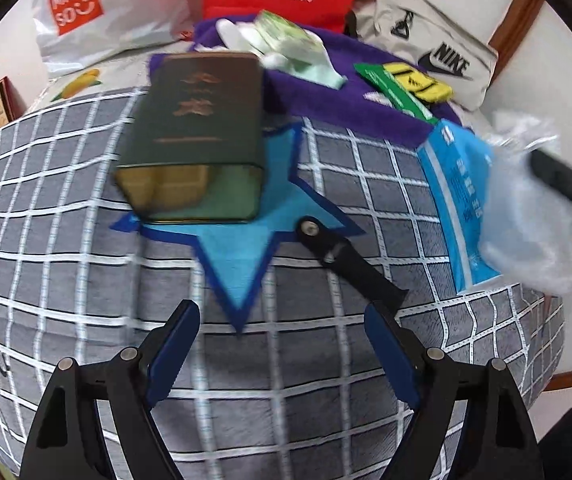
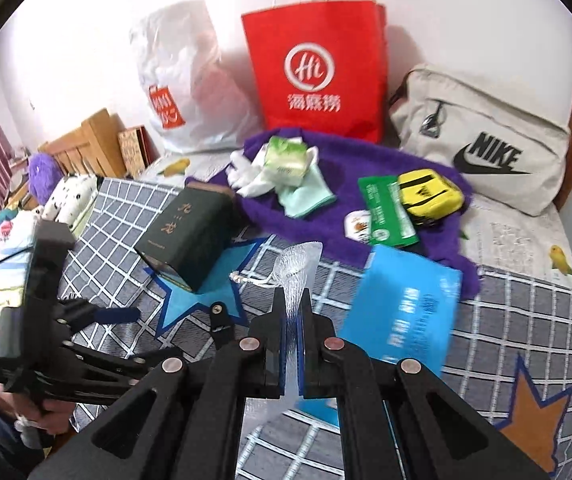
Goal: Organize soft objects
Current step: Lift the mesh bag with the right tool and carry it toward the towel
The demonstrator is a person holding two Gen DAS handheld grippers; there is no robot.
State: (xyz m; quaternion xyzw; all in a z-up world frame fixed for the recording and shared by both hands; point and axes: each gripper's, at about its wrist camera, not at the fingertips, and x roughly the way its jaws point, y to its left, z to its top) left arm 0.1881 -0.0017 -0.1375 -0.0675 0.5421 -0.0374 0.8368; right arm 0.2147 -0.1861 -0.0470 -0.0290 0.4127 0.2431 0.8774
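My right gripper [image 2: 294, 300] is shut on a clear mesh drawstring bag [image 2: 296, 268], held above the checked bedcover; the bag also shows in the left wrist view [image 1: 526, 216]. A blue packet [image 2: 402, 312] lies just right of it, and shows in the left wrist view [image 1: 458, 200]. My left gripper [image 1: 282, 312] is open and empty above the bedcover, near a blue star patch [image 1: 238, 248]. On a purple fuzzy blanket [image 2: 326, 216] lie white and mint gloves [image 2: 286, 192], a tissue pack [image 2: 286, 160], a green packet [image 2: 386, 212] and a yellow pouch [image 2: 430, 192].
A dark green tin box [image 1: 194, 132] stands on the star patch. A red paper bag [image 2: 318, 72], a white Miniso plastic bag [image 2: 182, 84] and a Nike bag [image 2: 486, 148] stand against the wall. Wooden furniture and plush items sit at the left.
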